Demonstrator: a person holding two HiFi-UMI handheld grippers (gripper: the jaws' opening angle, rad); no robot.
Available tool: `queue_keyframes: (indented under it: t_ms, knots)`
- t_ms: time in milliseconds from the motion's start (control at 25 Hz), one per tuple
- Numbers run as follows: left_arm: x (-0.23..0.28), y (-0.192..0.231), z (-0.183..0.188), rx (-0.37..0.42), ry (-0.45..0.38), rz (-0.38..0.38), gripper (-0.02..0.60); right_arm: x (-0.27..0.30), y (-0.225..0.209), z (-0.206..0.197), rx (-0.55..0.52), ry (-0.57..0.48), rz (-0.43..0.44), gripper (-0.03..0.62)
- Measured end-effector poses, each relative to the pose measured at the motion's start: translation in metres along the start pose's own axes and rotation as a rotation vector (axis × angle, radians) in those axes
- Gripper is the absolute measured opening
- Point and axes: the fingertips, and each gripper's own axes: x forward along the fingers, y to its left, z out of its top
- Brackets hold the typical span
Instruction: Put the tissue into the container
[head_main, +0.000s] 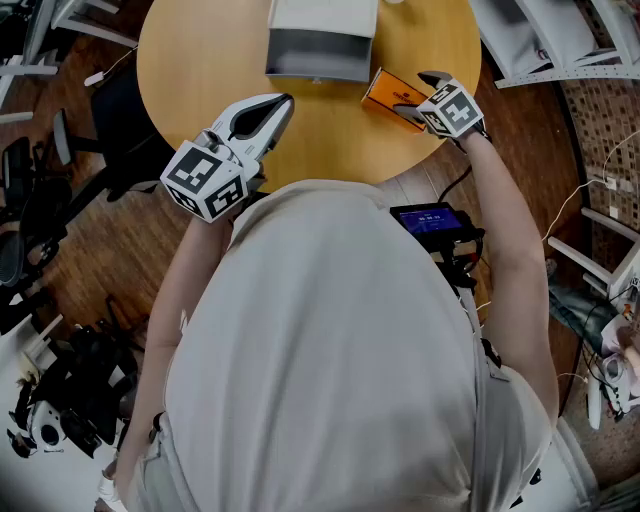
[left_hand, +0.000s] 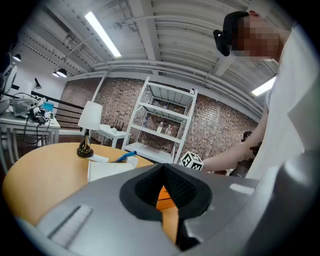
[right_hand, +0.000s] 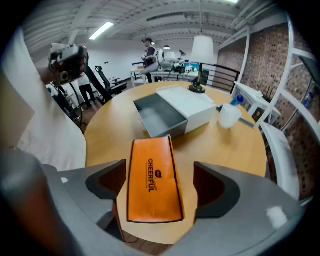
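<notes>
An orange tissue pack (head_main: 388, 96) (right_hand: 152, 182) lies flat on the round wooden table (head_main: 200, 60), close to its near edge. My right gripper (head_main: 418, 92) (right_hand: 159, 170) straddles the pack with both jaws wide; its pads stand beside the long sides and a gap shows on the right. Just beyond the pack stands the grey container (head_main: 316, 72) (right_hand: 165, 131), an open drawer pulled out of a white box (right_hand: 187, 105). My left gripper (head_main: 280, 105) (left_hand: 162, 172) hovers over the table's near left edge, jaws shut and empty.
At the table's far side are a small lamp (right_hand: 201, 55) (left_hand: 87, 127) and a white bottle with a blue cap (right_hand: 229, 114). White shelving (head_main: 550, 40) (left_hand: 165, 125) stands to the right. A device with a blue screen (head_main: 432, 222) hangs at the person's waist.
</notes>
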Motion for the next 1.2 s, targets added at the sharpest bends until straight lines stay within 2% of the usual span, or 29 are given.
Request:
queue_keyframes:
  t_ms: [80,160,280,320,400,520,640,760,920,1040,1200]
  knots:
    - [-0.003,-0.001,0.000,-0.008,-0.001,0.000,0.000,0.012,-0.001,-0.016,0.040,0.040,0.019,0.455]
    - [-0.008,0.000,0.001,-0.016,-0.005,0.004,0.000,0.022,0.004,-0.025,0.043,0.075,0.045,0.472]
    - [-0.016,0.005,-0.001,-0.026,-0.012,0.021,0.000,0.042,0.012,-0.029,-0.006,0.144,0.067,0.476]
    - [-0.018,0.008,-0.002,-0.028,-0.014,0.026,0.000,0.047,0.011,-0.032,-0.028,0.171,0.059,0.473]
    - [-0.021,0.011,-0.003,-0.033,-0.016,0.031,0.000,0.050,0.008,-0.035,-0.067,0.207,0.041,0.424]
    - [-0.027,0.017,-0.004,-0.043,-0.023,0.038,0.000,0.033,0.004,-0.027,-0.104,0.212,0.031,0.385]
    - [-0.033,0.027,-0.006,-0.057,-0.033,0.054,0.000,0.007,-0.007,0.005,-0.135,0.178,-0.003,0.382]
    - [-0.035,0.031,-0.010,-0.070,-0.038,0.057,0.000,-0.013,-0.013,0.059,-0.195,0.108,-0.032,0.383]
    - [-0.040,0.035,-0.012,-0.083,-0.044,0.056,0.000,0.006,0.011,0.137,-0.303,0.022,0.021,0.385]
    - [-0.050,0.043,-0.013,-0.098,-0.056,0.070,0.000,0.049,0.025,0.162,-0.396,0.069,0.042,0.387]
    - [-0.061,0.055,-0.016,-0.133,-0.069,0.107,0.000,0.096,0.022,0.166,-0.434,0.158,0.045,0.388]
